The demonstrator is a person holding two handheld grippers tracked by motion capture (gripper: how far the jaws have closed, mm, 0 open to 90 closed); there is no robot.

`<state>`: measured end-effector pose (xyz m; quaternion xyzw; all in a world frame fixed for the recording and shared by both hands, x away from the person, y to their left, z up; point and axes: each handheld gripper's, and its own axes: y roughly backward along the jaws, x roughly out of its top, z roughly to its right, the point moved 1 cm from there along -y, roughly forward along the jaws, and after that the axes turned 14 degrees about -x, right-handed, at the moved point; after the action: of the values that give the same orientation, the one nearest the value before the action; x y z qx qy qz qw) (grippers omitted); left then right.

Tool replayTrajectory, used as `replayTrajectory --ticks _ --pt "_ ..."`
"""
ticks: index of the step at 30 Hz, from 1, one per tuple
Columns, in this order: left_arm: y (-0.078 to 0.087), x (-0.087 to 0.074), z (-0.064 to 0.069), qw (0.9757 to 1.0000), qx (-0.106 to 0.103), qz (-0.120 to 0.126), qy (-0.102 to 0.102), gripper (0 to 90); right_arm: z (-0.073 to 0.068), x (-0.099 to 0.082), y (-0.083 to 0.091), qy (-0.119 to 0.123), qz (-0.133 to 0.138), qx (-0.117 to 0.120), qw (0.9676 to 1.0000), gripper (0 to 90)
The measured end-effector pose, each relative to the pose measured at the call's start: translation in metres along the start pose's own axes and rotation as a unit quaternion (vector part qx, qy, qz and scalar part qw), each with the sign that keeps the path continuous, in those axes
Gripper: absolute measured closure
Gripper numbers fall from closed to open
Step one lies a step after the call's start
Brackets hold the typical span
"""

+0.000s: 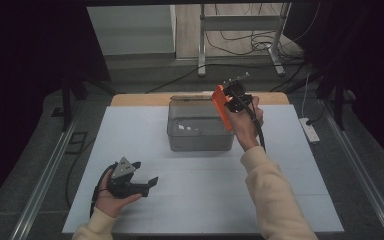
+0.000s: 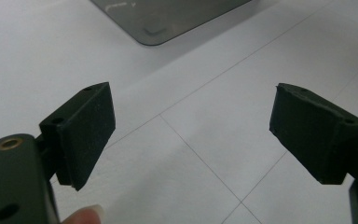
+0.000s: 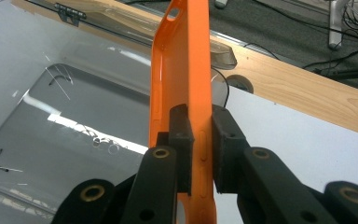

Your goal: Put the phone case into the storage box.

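Observation:
An orange phone case (image 3: pixel 182 70) stands on edge between the jaws of my right gripper (image 3: pixel 203 147), which is shut on it. In the high view that right gripper (image 1: pixel 228 102) holds the orange case (image 1: pixel 222 106) above the right rim of a clear grey plastic box (image 1: pixel 198 131). The box's open lid (image 3: pixel 121 21) leans back behind it. My left gripper (image 2: pixel 191 126) stands open over the white table with nothing between its pads. In the high view the left gripper (image 1: pixel 146 175) rests low at the table's front left, apart from the box.
The white table top (image 1: pixel 205 195) ends in a wooden strip (image 1: pixel 275 98) at the back. A white power strip (image 1: pixel 310 130) lies on the floor to the right. Metal stand legs (image 1: pixel 240 30) and cables sit beyond the table. Dark curtains close both sides.

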<state>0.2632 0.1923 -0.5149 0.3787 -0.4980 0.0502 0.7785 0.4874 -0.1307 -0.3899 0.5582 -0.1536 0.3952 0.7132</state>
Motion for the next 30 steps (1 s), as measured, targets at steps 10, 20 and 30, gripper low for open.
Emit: replayTrajectory --ticks 10,20,30 --pt "-0.0002 0.0 0.0 1.0 0.0 0.0 0.0 14.0 -0.0013 -0.001 -0.002 0.001 -0.004 -0.001 1.0 80.5" --pt "-0.0006 0.0 0.0001 1.0 -0.001 0.0 0.0 14.0 -0.0006 -0.0011 -0.0036 0.002 -0.007 -0.002 1.0 80.4" --pt "-0.0008 0.0001 0.0002 1.0 -0.001 0.0 0.0 14.0 -0.0013 -0.0018 -0.0061 0.004 -0.011 -0.001 0.9999 80.5"
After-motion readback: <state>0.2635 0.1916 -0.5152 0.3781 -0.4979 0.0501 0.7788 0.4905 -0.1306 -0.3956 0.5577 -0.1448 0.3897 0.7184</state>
